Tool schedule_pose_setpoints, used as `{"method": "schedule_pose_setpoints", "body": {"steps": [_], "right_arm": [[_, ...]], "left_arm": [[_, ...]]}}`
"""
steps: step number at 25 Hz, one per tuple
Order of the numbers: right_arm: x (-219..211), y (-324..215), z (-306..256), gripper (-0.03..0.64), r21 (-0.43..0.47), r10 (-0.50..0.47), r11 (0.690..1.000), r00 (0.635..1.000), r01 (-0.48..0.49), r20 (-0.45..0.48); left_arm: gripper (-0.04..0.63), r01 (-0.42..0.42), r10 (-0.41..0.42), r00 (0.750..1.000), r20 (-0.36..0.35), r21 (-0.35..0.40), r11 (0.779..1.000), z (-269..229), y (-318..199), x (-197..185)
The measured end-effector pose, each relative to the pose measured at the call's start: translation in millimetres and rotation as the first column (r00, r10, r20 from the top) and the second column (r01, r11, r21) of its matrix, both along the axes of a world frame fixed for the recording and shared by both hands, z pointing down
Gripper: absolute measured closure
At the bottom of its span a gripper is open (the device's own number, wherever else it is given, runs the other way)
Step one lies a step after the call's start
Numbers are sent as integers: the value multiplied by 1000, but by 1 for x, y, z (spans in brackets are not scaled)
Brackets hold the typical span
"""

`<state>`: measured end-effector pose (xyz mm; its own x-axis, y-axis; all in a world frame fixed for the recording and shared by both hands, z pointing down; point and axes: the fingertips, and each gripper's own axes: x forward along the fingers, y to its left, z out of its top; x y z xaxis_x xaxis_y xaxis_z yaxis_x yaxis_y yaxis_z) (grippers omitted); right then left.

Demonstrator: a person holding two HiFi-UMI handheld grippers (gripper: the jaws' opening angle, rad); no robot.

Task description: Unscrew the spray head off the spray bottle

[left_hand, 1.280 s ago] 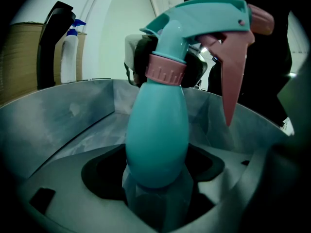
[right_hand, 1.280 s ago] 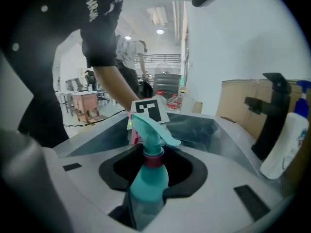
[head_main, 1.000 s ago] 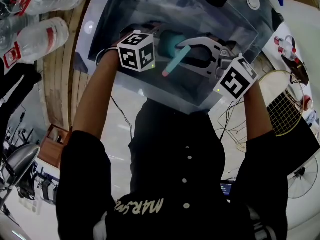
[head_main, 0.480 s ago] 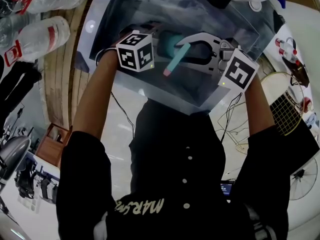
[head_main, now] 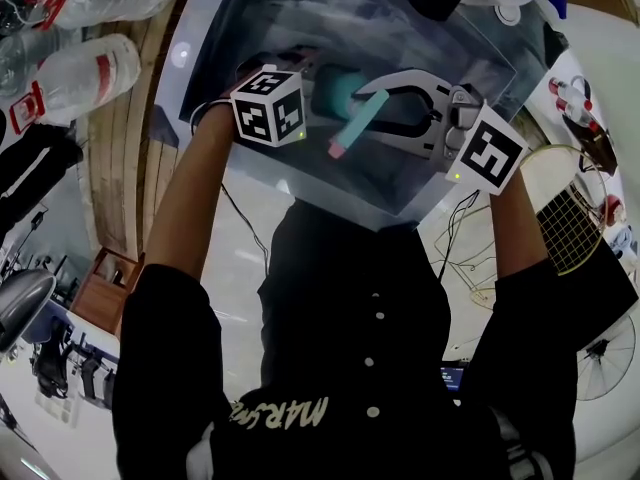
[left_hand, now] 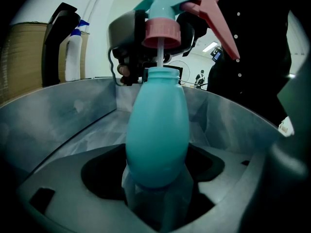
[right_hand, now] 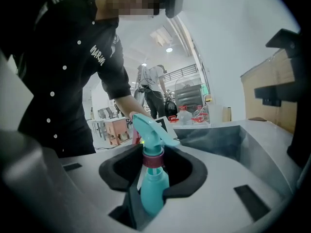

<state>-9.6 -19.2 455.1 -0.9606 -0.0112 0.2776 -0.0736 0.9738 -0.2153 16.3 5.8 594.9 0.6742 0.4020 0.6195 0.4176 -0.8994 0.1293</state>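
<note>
LEFT: your left hand-held gripper clenched on the teal egg-shaped plastic bottle | RIGHT: your right hand-held gripper grasping the teal-and-pink spray head | RELATION: pink collar just clear of the neck, white tube inside | NEXT: draw away along the bottle's long axis

Bright ceiling lamps overhead; strong fisheye bending, dark corners, nearest foreground soft; left gripper view dim, bluish.
</note>
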Motion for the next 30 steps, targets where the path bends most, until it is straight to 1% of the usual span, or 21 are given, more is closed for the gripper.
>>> {"method": "schedule_pose_setpoints", "body": {"steps": [7,11,15,18,21,24,26,28,30], "right_arm": [[3,0,-36,465,19,65,998,996,-66,60],[8,-2,-60,465,38,93,994,988,-99,123],[10,-1,-73,465,51,109,992,985,-117,135],[12,-3,-86,465,52,129,989,978,-139,163],[20,-1,-100,465,58,158,983,968,-172,193],[27,2,-113,465,73,186,976,956,-207,229],[29,1,-121,465,79,209,969,947,-234,245],[28,-2,-129,465,80,231,962,937,-260,262],[30,-4,-139,465,84,252,955,925,-286,284]], "left_arm": [[212,12,-12,1000,11,-1,1000,0,0,0],[212,22,-22,1000,19,-6,1000,-1,0,1],[210,17,-18,999,47,5,1000,-1,1,-1],[207,27,-28,998,61,18,999,-4,-1,-3],[204,50,-53,996,75,41,998,-11,-3,-4],[204,88,-95,992,83,84,993,-21,-7,-6],[204,108,-118,988,94,106,988,-28,-11,-12],[206,109,-123,985,117,125,986,-36,-13,-22],[206,114,-136,982,133,158,981,-46,-15,-31]]}}
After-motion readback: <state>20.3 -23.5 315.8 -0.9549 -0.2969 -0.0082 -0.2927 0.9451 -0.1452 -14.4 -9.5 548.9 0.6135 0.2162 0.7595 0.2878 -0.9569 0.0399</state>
